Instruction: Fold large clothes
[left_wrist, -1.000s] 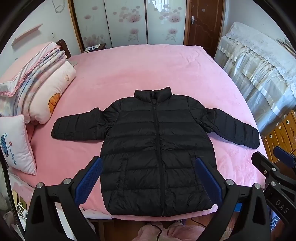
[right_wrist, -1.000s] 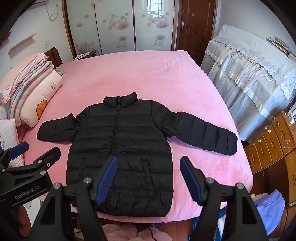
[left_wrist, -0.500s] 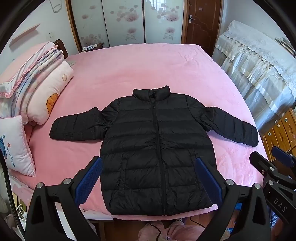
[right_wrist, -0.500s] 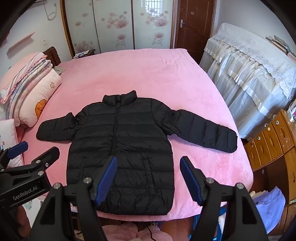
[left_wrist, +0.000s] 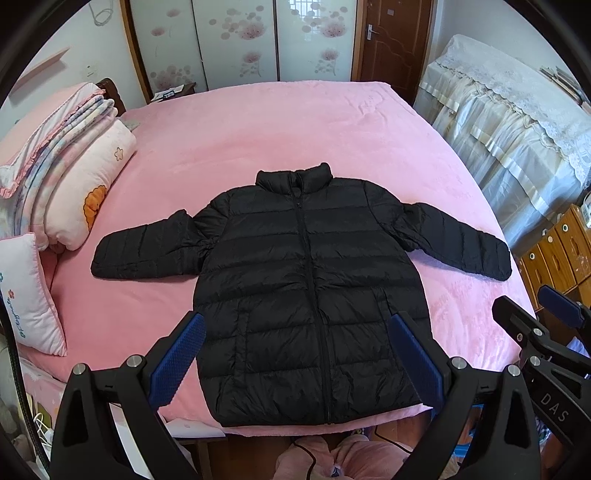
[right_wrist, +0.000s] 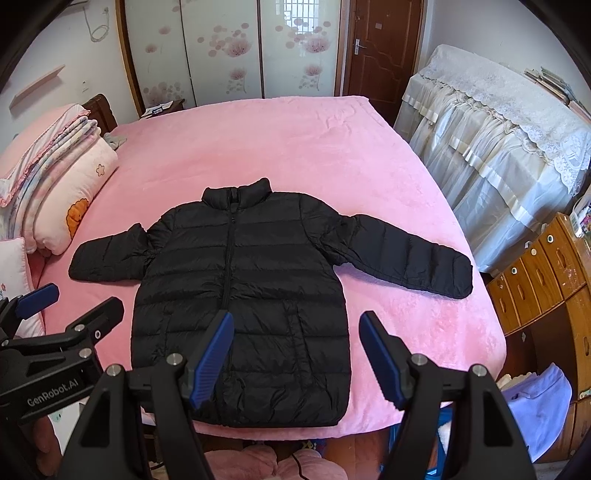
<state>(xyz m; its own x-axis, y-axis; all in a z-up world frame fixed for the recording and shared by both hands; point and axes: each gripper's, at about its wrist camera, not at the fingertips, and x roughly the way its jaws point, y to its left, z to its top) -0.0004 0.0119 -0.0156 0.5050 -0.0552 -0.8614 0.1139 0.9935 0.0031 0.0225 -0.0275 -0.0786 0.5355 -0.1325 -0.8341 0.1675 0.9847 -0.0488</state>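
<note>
A black puffer jacket (left_wrist: 306, 280) lies flat and zipped on the pink bed (left_wrist: 280, 129), collar away from me, both sleeves spread out to the sides. It also shows in the right wrist view (right_wrist: 243, 295). My left gripper (left_wrist: 295, 354) is open and empty, held above the jacket's hem at the bed's near edge. My right gripper (right_wrist: 297, 354) is open and empty, above the hem's right part. Each gripper sees the other at its frame edge.
Stacked pink quilts and pillows (left_wrist: 70, 184) sit at the left of the bed. A lace-covered piece of furniture (right_wrist: 498, 147) and a wooden drawer unit (right_wrist: 546, 280) stand to the right. Wardrobe doors (left_wrist: 240, 40) and a brown door are behind.
Both views have shifted slightly; the jacket sits a little higher in the left wrist view. The jacket itself has not moved and both grippers stay open.
</note>
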